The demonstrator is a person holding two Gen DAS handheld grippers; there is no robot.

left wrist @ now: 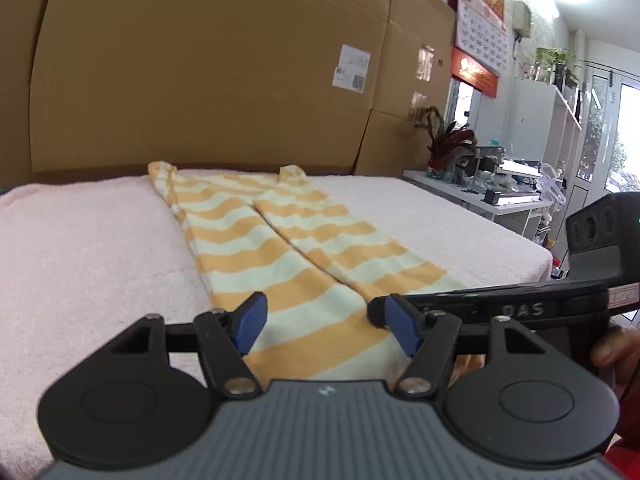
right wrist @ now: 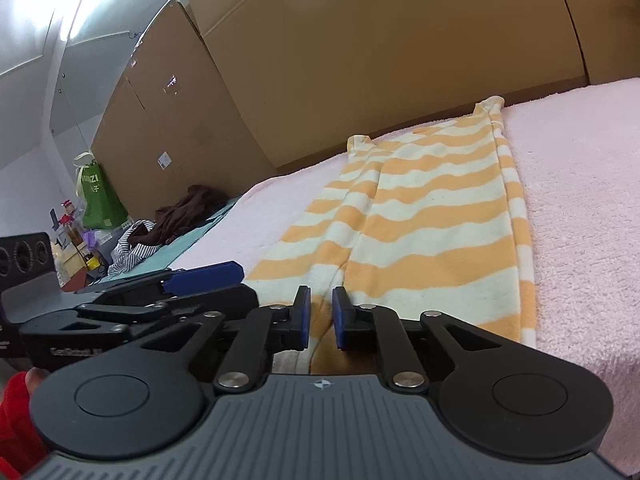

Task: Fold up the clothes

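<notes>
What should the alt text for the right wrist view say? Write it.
An orange-and-cream striped garment lies flat on a pink towelling surface, with the right gripper nearly closed at its near edge. The left gripper is alongside; cardboard boxes stand behind.

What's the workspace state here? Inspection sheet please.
Surface: pink fleece blanket covering the table.
Job's things: orange-and-cream striped garment, side edges folded in lengthwise, meeting at a centre seam.
Clutter: brown clothes pile and striped black-white garment at the far end.
Grippers: left gripper open over the garment's near end; right gripper narrowly open at the near hem.
Cables: nothing seen.
Surroundings: cardboard boxes, wall calendar, potted plant, green bag.
</notes>
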